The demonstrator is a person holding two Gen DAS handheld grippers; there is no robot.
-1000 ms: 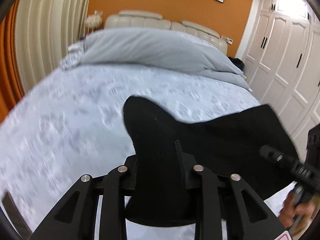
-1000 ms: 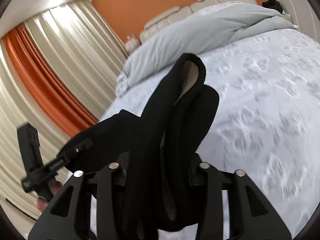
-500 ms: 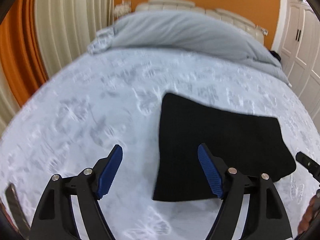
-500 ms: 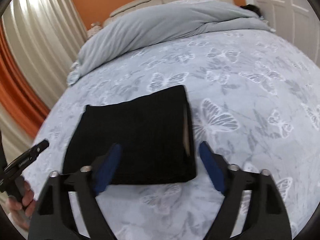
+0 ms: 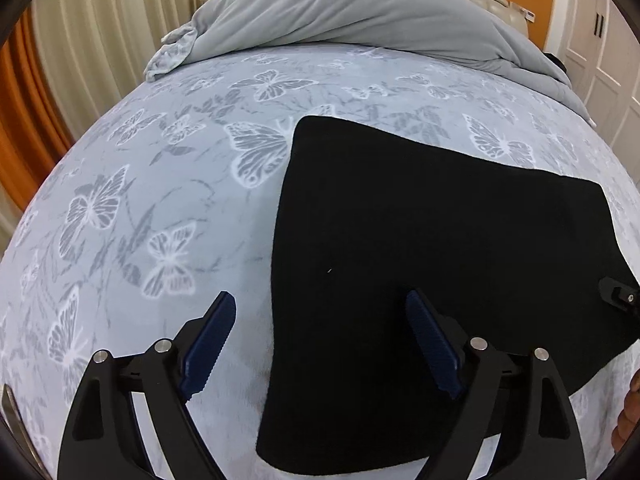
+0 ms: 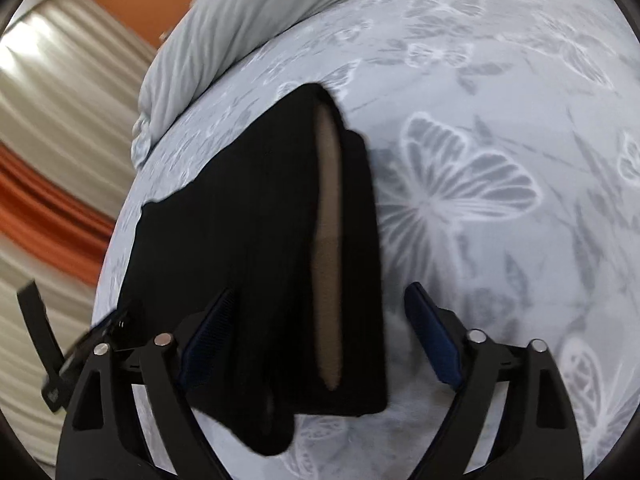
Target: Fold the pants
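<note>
The black pants (image 5: pixel 420 240) lie folded into a flat rectangle on the butterfly-print bedsheet (image 5: pixel 160 200). My left gripper (image 5: pixel 320 312) is open over the pants' near left edge, holding nothing. In the right wrist view the pants (image 6: pixel 248 240) show a tan inner lining (image 6: pixel 328 240) along their right folded edge. My right gripper (image 6: pixel 320 308) is open over the pants' near right edge, holding nothing. The right gripper's tip (image 5: pixel 618 298) shows at the right edge of the left wrist view; the left gripper's body (image 6: pixel 52 360) shows at the left of the right wrist view.
A grey duvet (image 5: pixel 360 12) is bunched at the head of the bed. Cream and orange curtains (image 5: pixel 60 60) hang on the left. White wardrobe doors (image 5: pixel 604 40) stand on the right. Bare sheet lies left and right of the pants.
One second ago both grippers were shut on the lifted pants. They have let go; the pants now lie flat and folded, and both grippers have moved down close over them.
</note>
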